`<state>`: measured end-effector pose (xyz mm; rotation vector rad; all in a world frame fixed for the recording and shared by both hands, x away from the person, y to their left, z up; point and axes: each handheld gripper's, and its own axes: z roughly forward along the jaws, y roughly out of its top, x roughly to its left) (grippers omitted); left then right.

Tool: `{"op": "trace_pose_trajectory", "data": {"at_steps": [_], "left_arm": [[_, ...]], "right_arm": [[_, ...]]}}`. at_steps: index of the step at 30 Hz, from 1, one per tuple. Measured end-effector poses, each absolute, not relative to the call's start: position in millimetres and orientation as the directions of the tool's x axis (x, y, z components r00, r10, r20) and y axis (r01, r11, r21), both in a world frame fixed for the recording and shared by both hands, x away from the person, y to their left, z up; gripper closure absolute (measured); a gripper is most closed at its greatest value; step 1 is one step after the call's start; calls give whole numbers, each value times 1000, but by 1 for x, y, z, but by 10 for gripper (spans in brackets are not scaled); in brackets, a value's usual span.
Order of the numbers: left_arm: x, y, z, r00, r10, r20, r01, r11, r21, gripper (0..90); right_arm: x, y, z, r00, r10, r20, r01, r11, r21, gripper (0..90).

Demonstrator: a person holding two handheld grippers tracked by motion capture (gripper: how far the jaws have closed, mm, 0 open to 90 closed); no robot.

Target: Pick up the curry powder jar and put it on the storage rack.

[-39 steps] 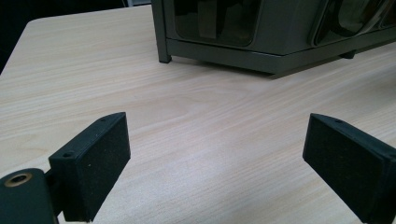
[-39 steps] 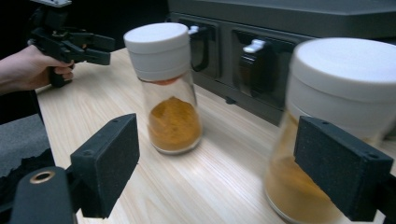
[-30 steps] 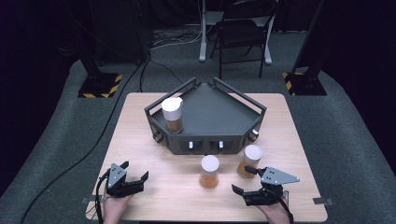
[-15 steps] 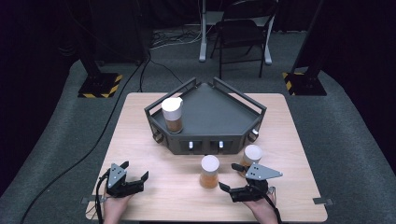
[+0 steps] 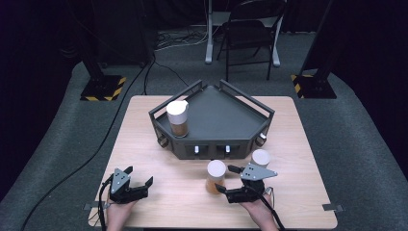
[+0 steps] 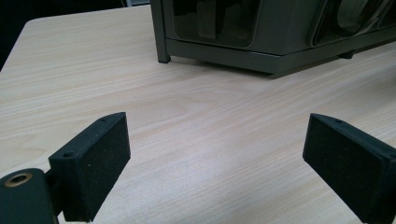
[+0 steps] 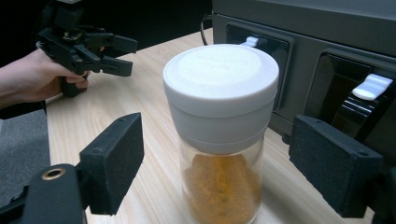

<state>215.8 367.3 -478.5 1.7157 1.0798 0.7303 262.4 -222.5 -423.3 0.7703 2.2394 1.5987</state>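
From the high view I see the wooden table [image 5: 144, 144] with the dark grey rack [image 5: 216, 120] at its middle, one white-lidded jar [image 5: 177, 118] standing in the rack's left corner. In front of the rack, two more jars stand on the bare wood: the middle jar [image 5: 215, 176] and the right jar [image 5: 260, 158], close to the rack's front edge. My left gripper [image 5: 134, 180] sits near the table's front-left edge, jaws spread, with open wood between it and the rack. My right gripper [image 5: 230, 179] has its jaws spread on either side of the middle jar, not touching it.

In the left gripper view, my jaws stand wide apart over clear wood; the rack's lower edge [image 6: 261, 56] lies well ahead.

In the right gripper view, the middle jar [image 7: 222, 140], holding orange-brown powder, stands between my open jaws with a gap on each side. The rack's front face [image 7: 327, 56] is just behind it, and the left gripper [image 7: 100, 51], held in a hand [image 7: 42, 77], shows farther off at the left.
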Motion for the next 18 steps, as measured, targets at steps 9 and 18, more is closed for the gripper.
{"op": "trace_pose_trajectory", "data": {"at_steps": [9, 18], "left_arm": [[216, 367, -478, 432, 902, 1, 337, -163, 927, 74], [216, 367, -478, 433, 901, 0, 338, -162, 927, 75]], "right_arm": [[272, -212, -422, -817, 572, 78, 267, 254, 930, 211], [280, -206, -424, -820, 567, 85, 276, 260, 925, 309]]}}
